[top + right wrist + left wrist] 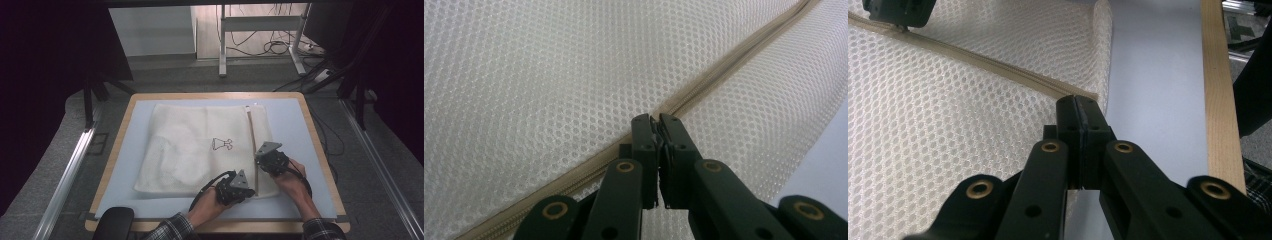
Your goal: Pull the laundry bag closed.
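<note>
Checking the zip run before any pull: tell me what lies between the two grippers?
In the high view, the beige zipper of the mesh laundry bag runs between left gripper and right gripper.

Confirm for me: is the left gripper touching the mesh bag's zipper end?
Touching. In the left gripper view, the left gripper has its shut jaw tips right on the near end of the zipper of the mesh bag, no gap visible.
</note>
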A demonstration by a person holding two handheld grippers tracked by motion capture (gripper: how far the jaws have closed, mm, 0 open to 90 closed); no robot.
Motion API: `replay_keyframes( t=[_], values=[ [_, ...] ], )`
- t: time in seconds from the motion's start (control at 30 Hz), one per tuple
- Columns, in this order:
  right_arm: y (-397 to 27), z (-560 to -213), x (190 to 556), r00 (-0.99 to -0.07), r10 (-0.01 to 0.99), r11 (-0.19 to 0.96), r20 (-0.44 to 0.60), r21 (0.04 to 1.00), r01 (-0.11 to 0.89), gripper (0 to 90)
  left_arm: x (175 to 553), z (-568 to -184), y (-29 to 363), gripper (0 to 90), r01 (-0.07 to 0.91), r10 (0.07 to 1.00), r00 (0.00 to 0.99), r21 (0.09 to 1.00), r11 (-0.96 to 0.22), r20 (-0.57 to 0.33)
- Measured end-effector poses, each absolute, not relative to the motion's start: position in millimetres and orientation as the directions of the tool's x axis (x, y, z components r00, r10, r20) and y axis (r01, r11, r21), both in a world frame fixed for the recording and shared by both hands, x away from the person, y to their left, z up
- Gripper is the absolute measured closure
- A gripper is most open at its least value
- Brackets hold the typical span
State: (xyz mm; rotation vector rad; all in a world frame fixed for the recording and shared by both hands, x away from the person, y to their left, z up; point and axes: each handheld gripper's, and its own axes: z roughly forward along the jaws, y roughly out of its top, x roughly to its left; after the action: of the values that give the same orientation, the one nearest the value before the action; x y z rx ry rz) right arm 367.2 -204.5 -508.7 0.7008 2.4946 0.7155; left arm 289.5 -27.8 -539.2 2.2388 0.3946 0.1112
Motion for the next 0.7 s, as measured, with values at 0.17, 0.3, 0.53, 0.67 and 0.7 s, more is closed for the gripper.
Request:
replay_keyframes(
  t=[0.17,0.3,0.53,0.67,0.7],
  values=[
    [-204.3,-508.6,369.8,-0.769,0.576,0.737,-0.278,0.583,0.342,85.8,289.5,-539.2,-27.8,90.0,0.243,0.318,0.947,0.763,-0.599,-0.052],
    [-203.3,-508.6,372.6,-0.767,0.576,0.740,-0.284,0.581,0.340,85.8,289.5,-539.3,-27.8,90.0,0.242,0.317,0.947,0.763,-0.599,-0.051],
    [-202.0,-508.7,376.8,-0.762,0.580,0.738,-0.287,0.582,0.342,85.8,289.5,-539.3,-27.8,90.0,0.241,0.317,0.947,0.763,-0.599,-0.050],
    [-201.0,-508.9,379.8,-0.762,0.581,0.737,-0.287,0.582,0.342,85.8,289.6,-539.2,-27.8,90.0,0.238,0.315,0.948,0.763,-0.600,-0.048],
    [-200.6,-508.9,381.2,-0.759,0.580,0.740,-0.295,0.580,0.340,85.8,289.7,-539.2,-27.7,90.0,0.238,0.315,0.948,0.763,-0.601,-0.047]
  ],
)
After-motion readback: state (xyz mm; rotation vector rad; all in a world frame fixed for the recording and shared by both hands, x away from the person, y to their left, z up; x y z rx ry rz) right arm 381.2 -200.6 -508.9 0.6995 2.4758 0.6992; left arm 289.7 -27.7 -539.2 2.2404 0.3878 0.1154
